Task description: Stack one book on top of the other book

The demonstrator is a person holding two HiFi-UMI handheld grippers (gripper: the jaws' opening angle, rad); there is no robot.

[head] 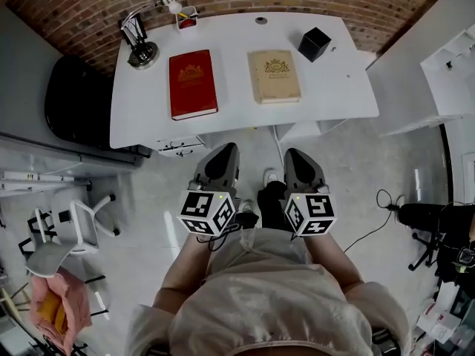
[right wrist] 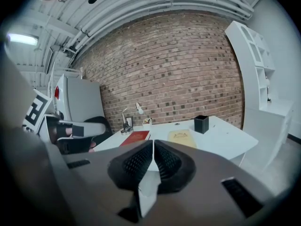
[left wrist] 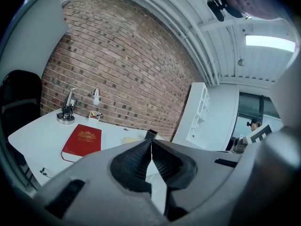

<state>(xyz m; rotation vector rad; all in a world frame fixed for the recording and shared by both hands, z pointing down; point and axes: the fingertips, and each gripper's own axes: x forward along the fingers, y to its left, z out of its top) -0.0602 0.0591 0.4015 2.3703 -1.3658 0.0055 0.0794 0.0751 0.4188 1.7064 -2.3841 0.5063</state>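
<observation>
A red book (head: 193,83) lies flat on the white desk (head: 237,110), left of a tan book (head: 274,76); a gap of bare desk separates them. Both grippers hang in front of the desk over the floor, well short of the books. My left gripper (head: 221,157) is shut with nothing between its jaws, and the red book (left wrist: 83,141) shows beyond it to the left. My right gripper (head: 295,159) is shut and empty too; past its tips lie the red book (right wrist: 135,137) and the tan book (right wrist: 181,136).
A desk lamp (head: 142,50), a pen holder (head: 186,17) and a black cube box (head: 314,44) stand along the desk's far side by the brick wall. A black chair (head: 74,99) sits left of the desk, white shelving (head: 453,65) to the right. Cables cross the floor.
</observation>
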